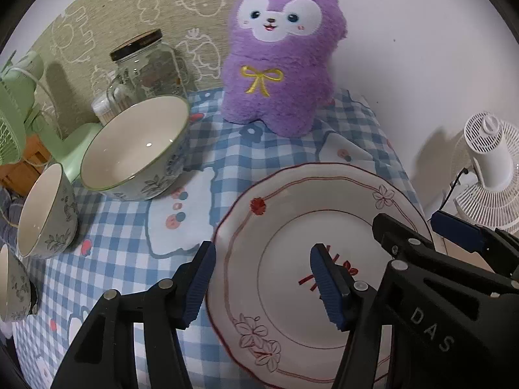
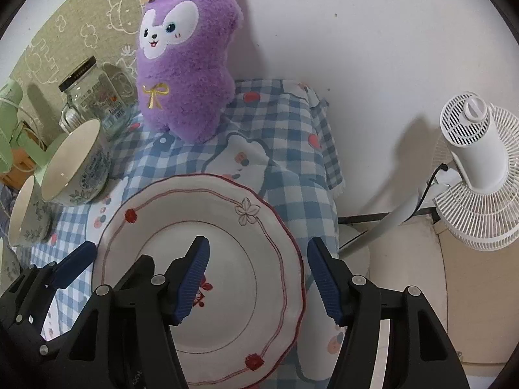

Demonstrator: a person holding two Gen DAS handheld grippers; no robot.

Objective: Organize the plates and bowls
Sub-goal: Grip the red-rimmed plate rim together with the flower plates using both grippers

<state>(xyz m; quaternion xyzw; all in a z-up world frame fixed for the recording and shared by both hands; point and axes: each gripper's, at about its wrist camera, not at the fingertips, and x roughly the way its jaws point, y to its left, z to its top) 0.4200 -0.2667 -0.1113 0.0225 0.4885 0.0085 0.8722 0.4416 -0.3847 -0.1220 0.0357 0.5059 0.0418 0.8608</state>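
We work over a blue checked tablecloth [image 1: 129,243] with a purple plush toy [image 1: 282,64] at the far end, beyond both jaws. The scalloped ceramic plate [image 1: 292,227] with red rim lines and flower motifs lies flat on the cloth under both tools. The left gripper [image 1: 262,287] straddles the plate's left rim: one pad outside the edge, one over the centre. The right gripper [image 2: 258,283] straddles the right rim the same way. Both sets of jaws are spread, pads not pressing, nothing grasped yet.

Left of the left jaws stands a large floral bowl [image 1: 136,149], then a smaller floral bowl [image 1: 45,210], with a third bowl's edge [image 1: 13,288] nearest us. A glass jar [image 1: 146,61] sits behind them. A white fan [image 2: 476,168] stands off to the right of the right jaws.

Handling, our guess: plate is stiff, glazed, slippery, moderately heavy, chips if dropped. Best hold is a pinch on opposite rims, both sides together, lifted level.
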